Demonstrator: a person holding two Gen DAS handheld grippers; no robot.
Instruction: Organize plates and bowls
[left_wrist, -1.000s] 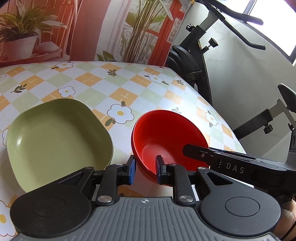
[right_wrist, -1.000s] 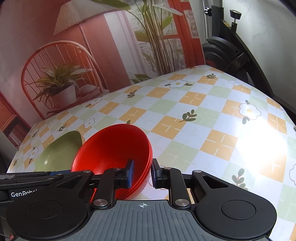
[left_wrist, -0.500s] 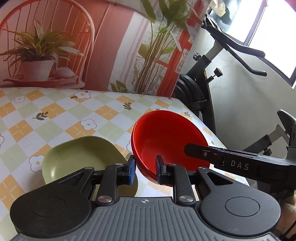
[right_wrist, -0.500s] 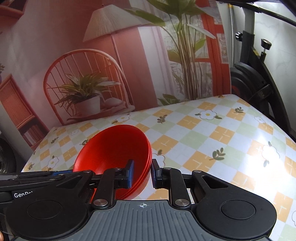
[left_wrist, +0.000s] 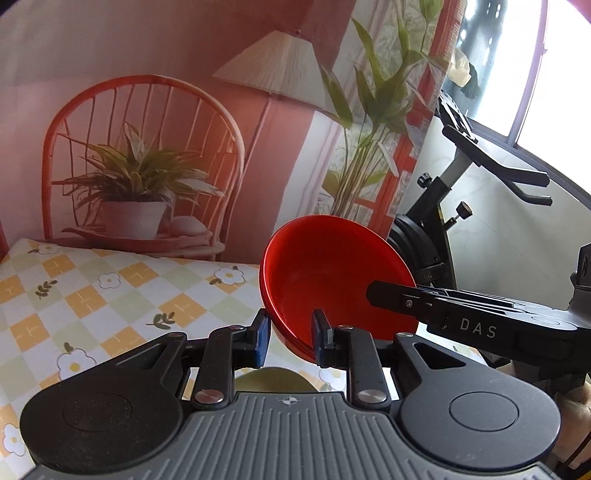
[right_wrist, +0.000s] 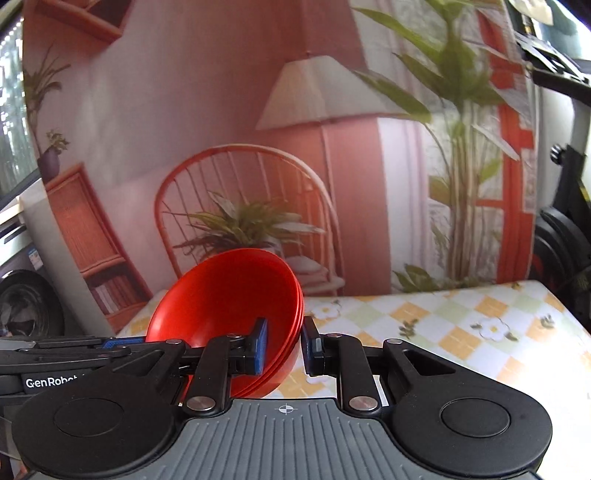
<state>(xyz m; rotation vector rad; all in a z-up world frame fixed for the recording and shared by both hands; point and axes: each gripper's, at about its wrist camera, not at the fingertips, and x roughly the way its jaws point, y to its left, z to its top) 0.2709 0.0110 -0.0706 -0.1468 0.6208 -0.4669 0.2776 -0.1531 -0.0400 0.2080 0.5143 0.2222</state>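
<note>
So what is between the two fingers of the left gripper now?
In the left wrist view, the left gripper has the rim of the red bowls between its fingers, nothing else. The right gripper clamps the opposite rim.

daylight bright | window (left_wrist: 532, 74) blown out upper right | backdrop soft | fisheye edges curved

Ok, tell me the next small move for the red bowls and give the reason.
Probably lower the red bowls toward the green plate. Both the left gripper and the right gripper are clamped on opposite rims, the stack hangs tilted above the checked tablecloth, and only a sliver of the plate shows beneath the left gripper, so it seems the likely resting spot.
</note>
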